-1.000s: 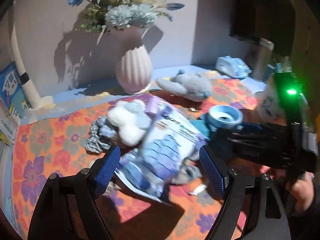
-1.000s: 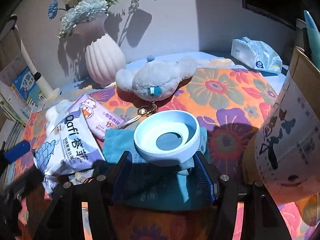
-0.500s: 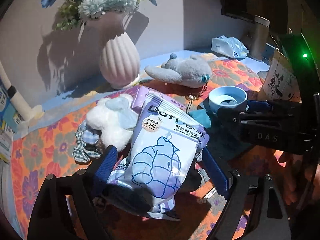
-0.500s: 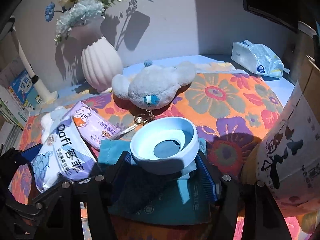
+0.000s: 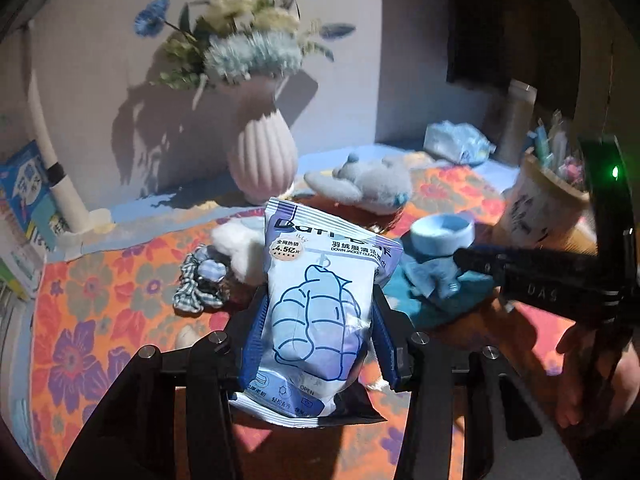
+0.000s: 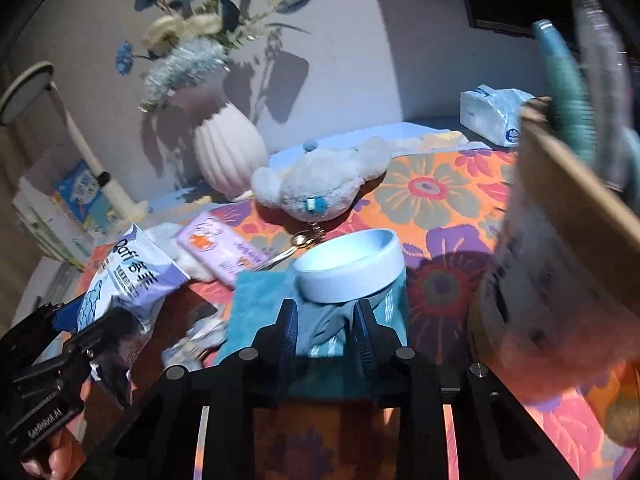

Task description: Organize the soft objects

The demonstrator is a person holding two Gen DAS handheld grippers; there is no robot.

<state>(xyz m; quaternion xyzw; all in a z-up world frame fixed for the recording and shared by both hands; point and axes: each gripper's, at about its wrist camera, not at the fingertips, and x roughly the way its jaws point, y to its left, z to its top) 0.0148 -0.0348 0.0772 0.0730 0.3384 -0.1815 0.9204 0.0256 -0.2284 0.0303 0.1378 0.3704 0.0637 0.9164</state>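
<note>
Left hand-held gripper [image 5: 318,336] clamped on the wipes pack [image 5: 320,308], pack upright between its blue pads, lifted off the floral counter [image 5: 100,320]. Right hand-held gripper [image 6: 325,330] pinching the teal cloth [image 6: 256,300], the blue bowl [image 6: 348,266] riding on the cloth just ahead of its tips. Grey plush [image 6: 320,188] beyond the bowl, checked scrunchie [image 5: 200,280] forward-left of the left hand-held gripper.

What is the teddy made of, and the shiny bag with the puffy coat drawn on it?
The teddy looks like fuzzy grey plush: its surface is soft and matte. The bag, pinched in the left gripper, seems to be glossy plastic film, with crinkles and printed writing.
</note>
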